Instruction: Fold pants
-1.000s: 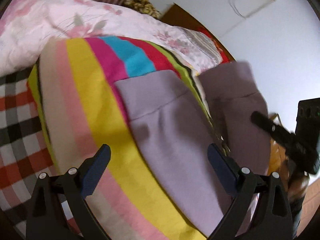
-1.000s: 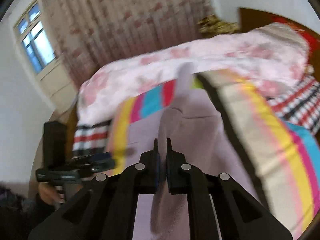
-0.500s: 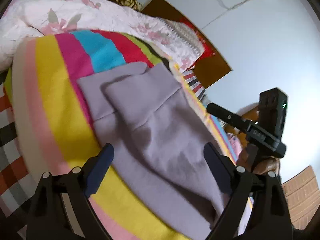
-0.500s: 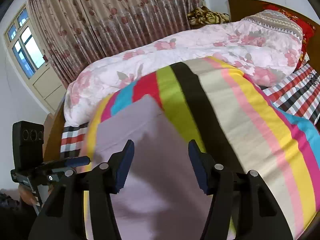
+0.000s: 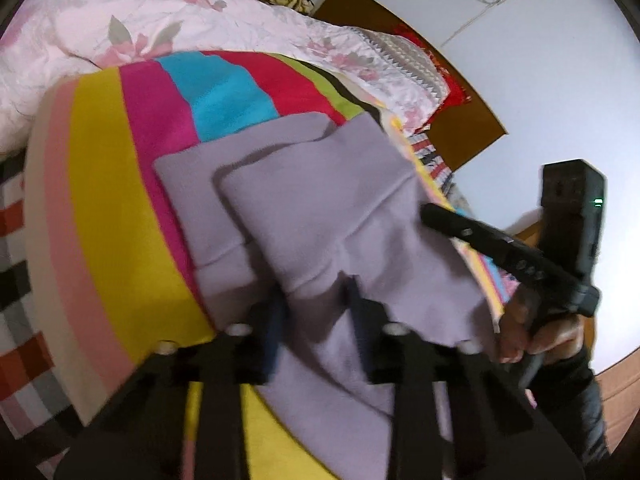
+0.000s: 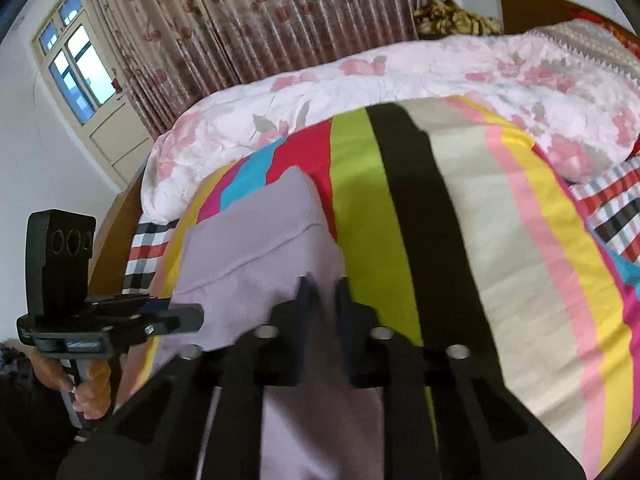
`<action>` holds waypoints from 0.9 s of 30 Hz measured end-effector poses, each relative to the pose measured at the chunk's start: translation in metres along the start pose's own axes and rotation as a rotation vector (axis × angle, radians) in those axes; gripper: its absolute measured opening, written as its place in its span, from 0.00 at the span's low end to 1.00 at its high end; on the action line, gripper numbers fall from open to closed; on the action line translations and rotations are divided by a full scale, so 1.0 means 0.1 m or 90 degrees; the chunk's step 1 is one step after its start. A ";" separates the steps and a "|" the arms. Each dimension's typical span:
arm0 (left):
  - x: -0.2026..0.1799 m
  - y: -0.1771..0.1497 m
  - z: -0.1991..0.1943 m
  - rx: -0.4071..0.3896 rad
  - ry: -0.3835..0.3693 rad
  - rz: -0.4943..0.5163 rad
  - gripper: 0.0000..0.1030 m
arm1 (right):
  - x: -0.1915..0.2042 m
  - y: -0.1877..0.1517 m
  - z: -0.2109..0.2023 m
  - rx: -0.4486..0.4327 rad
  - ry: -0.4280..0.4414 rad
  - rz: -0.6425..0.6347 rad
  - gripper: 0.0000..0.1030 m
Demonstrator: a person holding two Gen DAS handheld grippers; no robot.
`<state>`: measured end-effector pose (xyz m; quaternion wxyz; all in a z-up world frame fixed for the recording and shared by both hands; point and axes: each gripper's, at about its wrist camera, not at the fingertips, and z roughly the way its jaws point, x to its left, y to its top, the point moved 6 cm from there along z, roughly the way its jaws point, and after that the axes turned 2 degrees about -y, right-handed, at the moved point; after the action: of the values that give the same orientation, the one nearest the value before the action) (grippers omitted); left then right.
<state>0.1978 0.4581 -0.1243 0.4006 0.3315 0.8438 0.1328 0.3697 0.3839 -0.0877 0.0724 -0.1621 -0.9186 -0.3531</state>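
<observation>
The lilac pants [image 5: 320, 216] lie folded lengthwise on a bright striped blanket [image 5: 104, 216], one leg stacked on the other. My left gripper [image 5: 316, 304] has its jaws closing around a raised fold of the pants near their lower part. My right gripper [image 6: 324, 292] has its jaws nearly together on the pants' right edge [image 6: 256, 264]. Each gripper shows in the other's view: the right one [image 5: 500, 248] at the pants' right side, the left one [image 6: 120, 320] at their left side.
A pink floral duvet [image 6: 400, 92] lies across the far side of the bed. A checked sheet [image 5: 16, 320] shows beside the blanket. A wooden headboard [image 5: 452, 120] and red pillow stand at the bed's end. Curtains [image 6: 260, 20] and a window are behind.
Both grippers were wide open half a second ago. Now both have narrowed onto the pants fabric. A second ago the right gripper held a raised pant leg, then let it drop onto the other leg.
</observation>
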 end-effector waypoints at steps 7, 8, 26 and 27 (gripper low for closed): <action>-0.11 0.03 -0.30 -0.050 -0.022 0.029 0.06 | 0.17 0.05 -0.18 -0.034 -0.055 -0.023 0.06; -0.20 0.06 -0.43 -0.062 -0.042 0.034 0.06 | 0.23 0.10 -0.27 -0.040 -0.063 -0.022 0.06; 0.37 0.16 -0.24 0.021 -0.019 -0.007 0.11 | 0.33 0.06 0.19 0.038 -0.116 0.028 0.06; 0.36 0.16 -0.23 0.022 -0.015 -0.008 0.12 | 0.33 0.06 0.20 0.041 -0.114 0.031 0.10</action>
<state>0.1703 0.4949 -0.1230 0.4059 0.3345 0.8431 0.1117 0.3408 0.4095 -0.0909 0.0042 -0.2129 -0.9281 -0.3055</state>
